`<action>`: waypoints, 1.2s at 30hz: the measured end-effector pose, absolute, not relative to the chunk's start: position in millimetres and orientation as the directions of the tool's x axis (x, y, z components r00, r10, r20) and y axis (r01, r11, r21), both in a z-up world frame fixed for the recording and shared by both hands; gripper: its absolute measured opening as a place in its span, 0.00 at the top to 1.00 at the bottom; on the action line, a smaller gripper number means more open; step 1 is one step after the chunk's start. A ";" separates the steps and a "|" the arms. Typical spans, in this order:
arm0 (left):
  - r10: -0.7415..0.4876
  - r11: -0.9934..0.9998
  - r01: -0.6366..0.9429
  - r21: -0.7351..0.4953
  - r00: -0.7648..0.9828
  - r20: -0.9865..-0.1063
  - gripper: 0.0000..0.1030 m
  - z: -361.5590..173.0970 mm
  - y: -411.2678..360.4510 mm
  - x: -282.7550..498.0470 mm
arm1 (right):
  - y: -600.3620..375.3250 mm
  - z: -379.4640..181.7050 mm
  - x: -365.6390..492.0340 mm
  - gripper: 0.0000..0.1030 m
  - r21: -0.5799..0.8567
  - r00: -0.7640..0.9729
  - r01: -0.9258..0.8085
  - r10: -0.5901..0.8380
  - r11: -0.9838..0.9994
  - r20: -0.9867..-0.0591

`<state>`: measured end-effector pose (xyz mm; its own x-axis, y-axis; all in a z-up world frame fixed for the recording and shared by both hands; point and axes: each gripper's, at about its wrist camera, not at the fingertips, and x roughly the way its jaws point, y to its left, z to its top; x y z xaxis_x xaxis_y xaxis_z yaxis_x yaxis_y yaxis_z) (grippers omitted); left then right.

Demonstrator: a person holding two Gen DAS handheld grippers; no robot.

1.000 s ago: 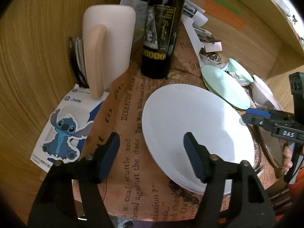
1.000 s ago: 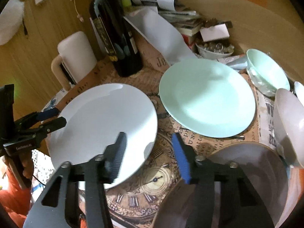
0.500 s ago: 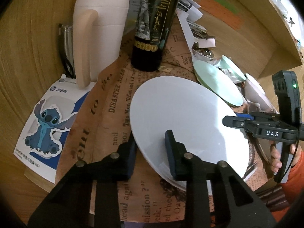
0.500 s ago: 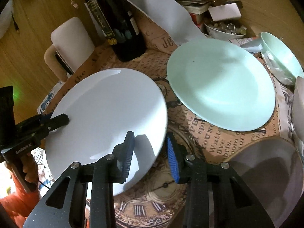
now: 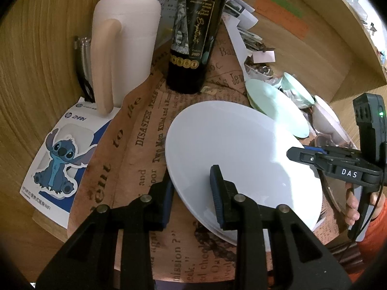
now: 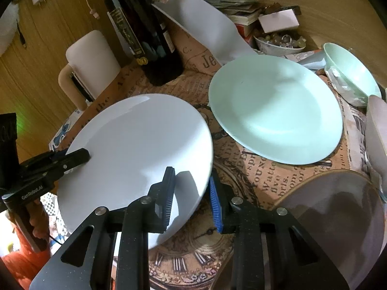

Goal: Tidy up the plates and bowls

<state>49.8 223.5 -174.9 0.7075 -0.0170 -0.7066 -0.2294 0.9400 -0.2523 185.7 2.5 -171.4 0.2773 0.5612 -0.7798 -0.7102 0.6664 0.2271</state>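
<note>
Left wrist view: left gripper is clamped on the white plate rim, wine bottle at 12 o'clock.

Right wrist view: right gripper jaws closing around the same plate's opposite rim, mint green plate at 1 o'clock, green bowl beyond.

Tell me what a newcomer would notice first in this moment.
The white plate dominates the centre, tilted off the newspaper-print tablecloth, both grippers straddling opposite rims. The right gripper is closing its jaws on the rim. Behind stand a dark wine bottle and a mint-green plate.
</note>
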 end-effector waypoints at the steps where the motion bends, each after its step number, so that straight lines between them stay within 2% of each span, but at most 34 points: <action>1: -0.012 0.941 -0.230 -0.249 0.711 -0.703 0.72 -173.1 221.9 49.4 | 1.2 -170.5 185.4 0.76 0.229 0.279 -0.709 0.564 0.667 -0.777; 10: 0.012 0.955 -0.207 -0.214 0.745 -0.667 0.72 -151.4 206.5 46.7 | -13.7 -155.2 180.0 0.76 0.229 0.320 -0.707 0.592 0.669 -0.739; 36: -0.061 0.982 -0.060 -0.181 0.800 -0.597 0.71 -105.7 119.0 66.7 | -118.9 -113.4 165.3 0.76 0.219 0.481 -0.647 0.614 0.731 -0.626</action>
